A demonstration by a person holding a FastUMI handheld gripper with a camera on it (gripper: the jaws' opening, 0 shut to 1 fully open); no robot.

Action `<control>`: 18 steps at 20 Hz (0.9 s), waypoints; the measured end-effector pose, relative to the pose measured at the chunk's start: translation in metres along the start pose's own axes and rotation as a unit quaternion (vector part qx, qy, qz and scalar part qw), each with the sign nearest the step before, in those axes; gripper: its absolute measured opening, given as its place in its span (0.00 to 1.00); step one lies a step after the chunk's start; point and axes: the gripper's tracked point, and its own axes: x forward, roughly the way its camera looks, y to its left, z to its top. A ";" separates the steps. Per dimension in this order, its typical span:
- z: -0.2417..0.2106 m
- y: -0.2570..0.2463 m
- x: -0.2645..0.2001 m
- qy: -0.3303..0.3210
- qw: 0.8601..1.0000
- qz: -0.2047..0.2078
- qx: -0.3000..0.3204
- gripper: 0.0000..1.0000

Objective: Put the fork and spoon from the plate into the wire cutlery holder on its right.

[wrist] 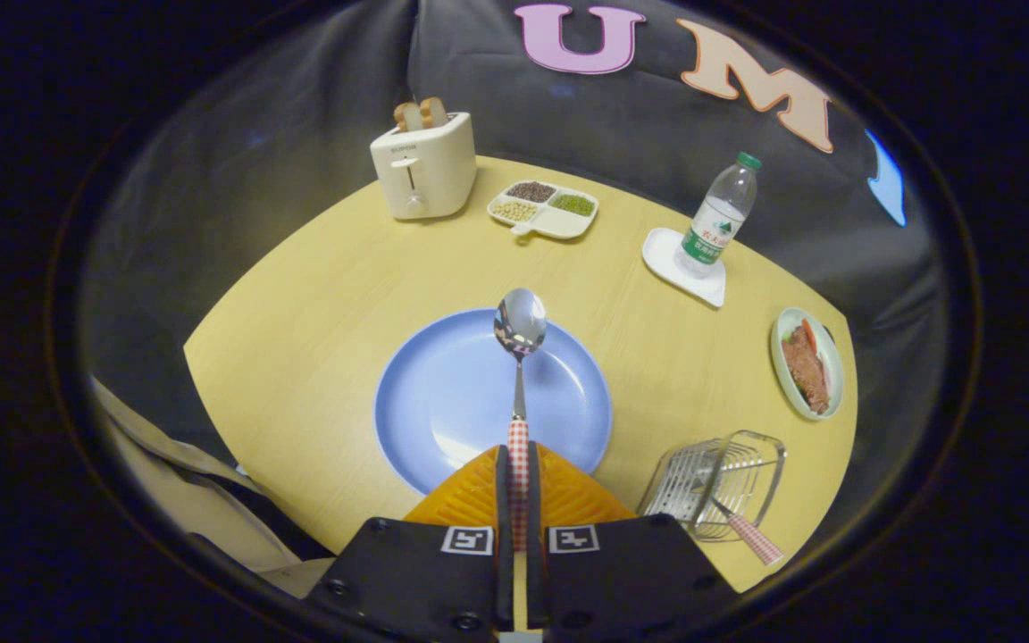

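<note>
My gripper is shut on the spoon, both fingers pressing its red-checked handle. The spoon sticks straight out ahead of the fingers, its shiny bowl raised over the far part of the blue plate. The plate lies bare on the yellow table just beyond and below the fingers. The wire cutlery holder stands to the right of the plate, beside the right finger. A utensil with a red-checked handle, seemingly the fork, leans in the holder, handle pointing out toward me.
A white toaster with bread stands at the table's far side, a divided dish of beans next to it. A water bottle rests on a white coaster at the far right. A small plate of meat lies beyond the holder. A person's sleeve is near left.
</note>
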 end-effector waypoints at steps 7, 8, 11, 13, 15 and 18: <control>-0.005 -0.054 -0.044 0.038 0.999 -0.010 -0.024 0.09; -0.007 -0.063 -0.050 0.047 0.998 -0.014 -0.033 0.09; -0.012 -0.085 -0.064 0.068 0.996 -0.020 -0.053 0.09; -0.015 -0.100 -0.074 0.087 0.994 -0.022 -0.066 0.09; -0.022 -0.115 -0.082 0.112 0.990 -0.022 -0.082 0.09; -0.033 -0.136 -0.093 0.145 0.983 -0.026 -0.107 0.09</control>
